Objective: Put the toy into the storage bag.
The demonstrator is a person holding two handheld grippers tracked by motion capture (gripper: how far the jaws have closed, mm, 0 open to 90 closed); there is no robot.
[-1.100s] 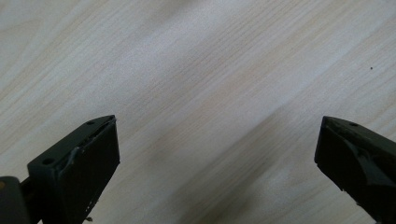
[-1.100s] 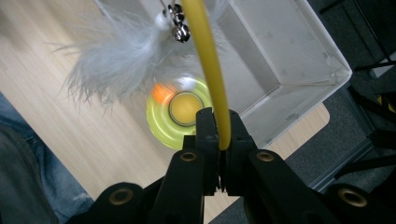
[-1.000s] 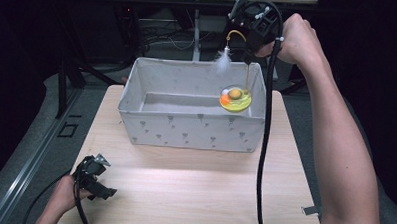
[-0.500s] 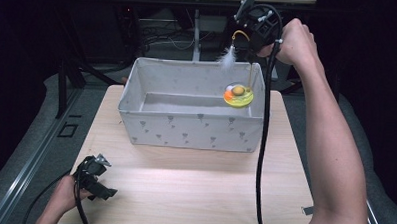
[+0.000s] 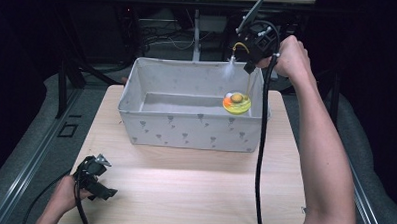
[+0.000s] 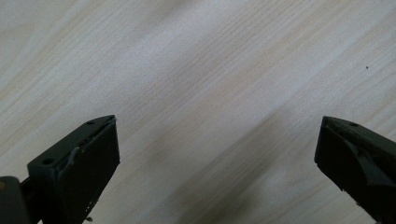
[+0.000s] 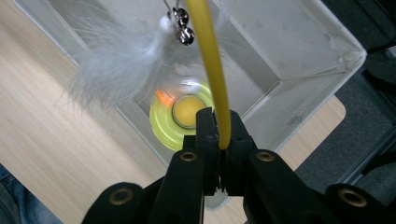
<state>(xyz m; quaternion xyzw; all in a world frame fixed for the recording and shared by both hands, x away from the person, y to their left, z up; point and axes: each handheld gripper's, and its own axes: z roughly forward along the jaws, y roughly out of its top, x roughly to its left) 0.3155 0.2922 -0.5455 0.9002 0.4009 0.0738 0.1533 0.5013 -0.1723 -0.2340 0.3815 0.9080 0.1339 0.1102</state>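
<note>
— At the near left corner of the worktop (image 5: 193,192), what does the left gripper (image 5: 96,176) do?

— It rests low, jaws spread wide over bare wood.

— And farther right?

— The right gripper (image 5: 248,61) hangs above the grey bin (image 5: 186,129), jaws pinching a yellow wand (image 7: 212,70) with a white feather (image 7: 116,65) and small bells (image 7: 182,25), over a yellow-orange toy (image 5: 236,102) inside.

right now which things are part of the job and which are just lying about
In the job:
- right gripper, shut on the yellow wand with its white feather
- fabric bin
- yellow toy inside it

Idle:
- left gripper, open at the table edge
</note>
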